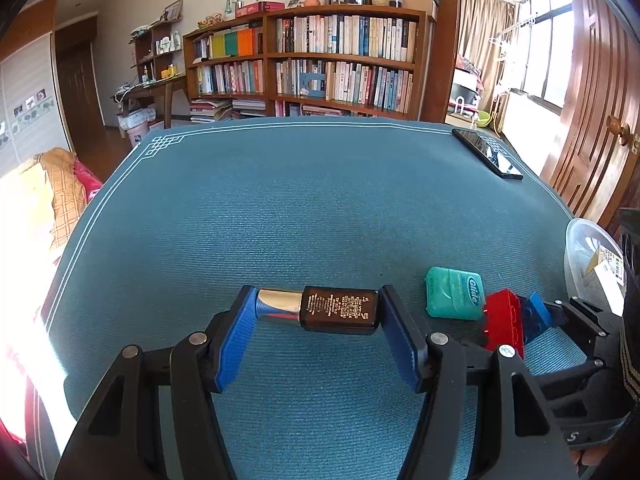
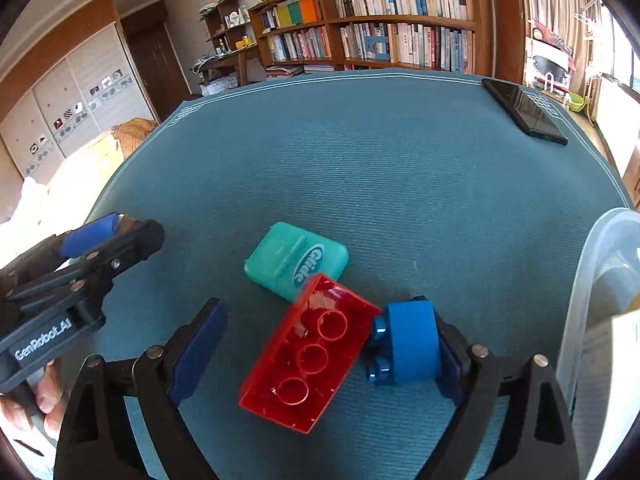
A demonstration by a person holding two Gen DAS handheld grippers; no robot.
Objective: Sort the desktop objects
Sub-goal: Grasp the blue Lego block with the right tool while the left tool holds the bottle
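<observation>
My left gripper [image 1: 316,316] is shut on a dark brown bottle with a silver cap [image 1: 320,310], held crosswise between its blue pads just above the teal mat; it also shows in the right wrist view [image 2: 100,236]. My right gripper [image 2: 320,344] is open around a red translucent brick [image 2: 308,352] that lies on its side, hollow face up. A blue brick [image 2: 408,344] rests against the right pad. A green Glide floss box [image 2: 296,260] lies just beyond the red brick, touching it. The floss box [image 1: 454,292] and the red brick [image 1: 502,320] also show in the left wrist view.
A clear plastic container [image 2: 588,280] with paper items stands at the right edge of the mat, also seen in the left wrist view [image 1: 580,248]. A black phone [image 2: 524,110] lies at the far right corner. The teal mat [image 2: 360,160] covers the table. Bookshelves stand behind.
</observation>
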